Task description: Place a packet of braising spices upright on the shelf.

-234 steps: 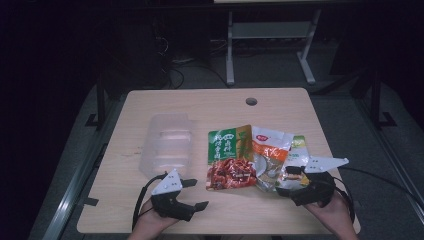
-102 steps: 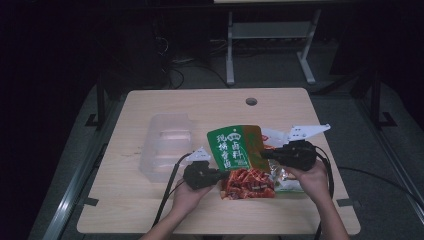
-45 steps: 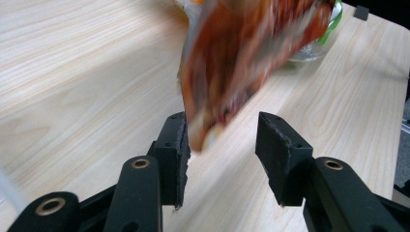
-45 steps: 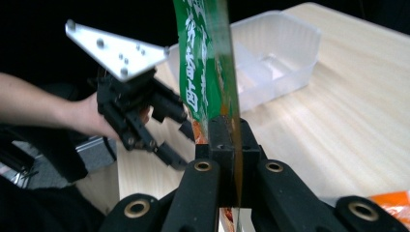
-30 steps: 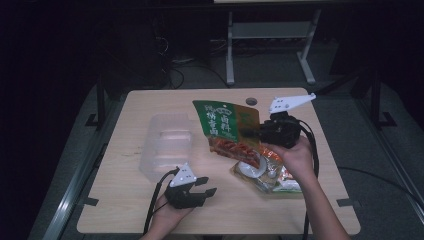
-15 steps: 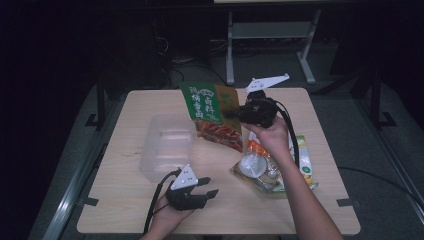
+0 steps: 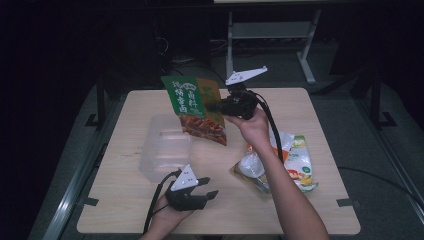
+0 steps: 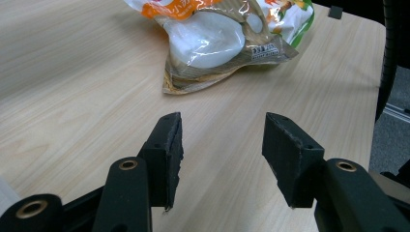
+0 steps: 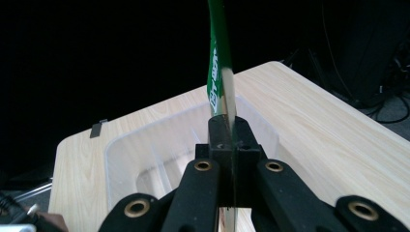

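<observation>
Wooden table (image 7: pixel 320 200) below, the right gripper (image 7: pixel 220 106), clamping the green packet (image 7: pixel 196 107), has carried it toward the clear bin (image 7: pixel 162 150); left gripper (image 7: pixel 207 192), jaws just widening, holds nothing.

Light wood-grain table (image 7: pixel 320 210), rectangular, with a round cable hole near the far edge, partly hidden in the high view. Small dark brackets at the near corners. Directly on it: clear plastic container (image 7: pixel 164 150) on the left half, open side up, empty as far as I can tell. Right of centre, two snack bags (image 7: pixel 295 165) overlapping: a clear pouch with white round pieces and orange print (image 8: pixel 212 38), and a green-edged pack partly beneath it. Grey floor around.
</observation>
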`<state>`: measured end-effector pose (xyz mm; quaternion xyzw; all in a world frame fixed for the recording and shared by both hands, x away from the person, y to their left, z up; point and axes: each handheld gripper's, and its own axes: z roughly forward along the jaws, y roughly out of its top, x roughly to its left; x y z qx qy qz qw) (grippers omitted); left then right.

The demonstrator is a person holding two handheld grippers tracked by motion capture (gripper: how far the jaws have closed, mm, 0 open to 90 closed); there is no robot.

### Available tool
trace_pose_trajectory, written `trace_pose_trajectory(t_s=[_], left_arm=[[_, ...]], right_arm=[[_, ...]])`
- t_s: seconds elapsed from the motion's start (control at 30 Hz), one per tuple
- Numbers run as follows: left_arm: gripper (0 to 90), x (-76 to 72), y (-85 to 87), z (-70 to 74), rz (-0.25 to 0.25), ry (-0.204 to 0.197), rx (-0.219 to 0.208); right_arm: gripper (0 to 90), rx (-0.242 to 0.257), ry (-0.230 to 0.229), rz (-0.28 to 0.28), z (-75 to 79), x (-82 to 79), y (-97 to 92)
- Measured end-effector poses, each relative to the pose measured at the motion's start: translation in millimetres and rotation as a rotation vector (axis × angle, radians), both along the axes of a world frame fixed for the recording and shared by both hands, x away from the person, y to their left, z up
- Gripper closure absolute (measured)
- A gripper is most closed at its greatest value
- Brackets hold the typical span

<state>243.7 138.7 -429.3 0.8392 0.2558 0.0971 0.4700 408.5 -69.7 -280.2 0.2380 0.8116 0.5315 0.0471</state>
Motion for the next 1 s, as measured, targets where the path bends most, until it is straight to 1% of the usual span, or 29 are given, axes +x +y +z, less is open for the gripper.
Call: trace_pose_trajectory(t_s=[0.1, 0.27, 0.43, 0.47, 0.5, 0.6, 0.63, 0.7, 0.73, 0.83, 0.87, 1.0], left_arm=[[46.8, 0.4, -0.5, -0.4, -0.009, 0.012, -0.002], [46.9, 0.8, -1.0, -1.1, -0.011, 0.013, -0.006], [47.2, 0.5, -1.1, -0.7, -0.018, 0.013, -0.007], [47.2, 0.7, -0.6, -0.4, -0.025, 0.008, 0.005], [47.2, 0.4, -0.7, -0.2, -0.026, 0.007, 0.007], [47.2, 0.8, -0.4, 0.0, -0.036, 0.0, 0.022], [47.1, 0.7, -0.8, -0.5, -0.035, 0.002, 0.015], [47.0, 0.6, -1.1, -0.8, -0.034, 0.003, 0.013], [46.9, 0.8, -1.2, -1.0, -0.033, 0.005, 0.009], [46.4, 1.0, -0.8, -0.7, -0.024, 0.014, -0.004], [46.3, 1.0, -0.8, -0.7, -0.024, 0.014, -0.004], [46.2, 0.7, -0.8, -0.6, -0.024, 0.018, -0.01]], right_arm=[[90.0, 0.007, 0.003, 0.001, -1.7, 5.4, 6.7], [90.0, 0.006, -0.005, 0.001, -1.5, 14.4, 22.1], [90.0, 0.0, 0.002, 0.005, -2.3, 23.9, 37.9], [90.0, 0.0, 0.002, 0.005, -2.6, 25.5, 41.1], [90.0, 0.003, -0.001, 0.005, -3.6, 27.2, 44.0], [90.0, 0.019, 0.012, 0.005, -7.8, 32.8, 52.2], [90.0, 0.016, 0.009, 0.007, -9.9, 35.3, 54.8], [90.0, 0.018, 0.015, 0.006, -11.7, 37.2, 57.8], [90.0, 0.017, 0.023, 0.006, -15.9, 41.2, 65.4], [90.0, 0.007, 0.024, 0.008, -21.6, 46.9, 74.2], [90.0, 0.014, 0.036, 0.008, -23.3, 48.0, 77.4], [90.0, 0.023, 0.049, 0.01, -32.1, 54.9, 87.9]])
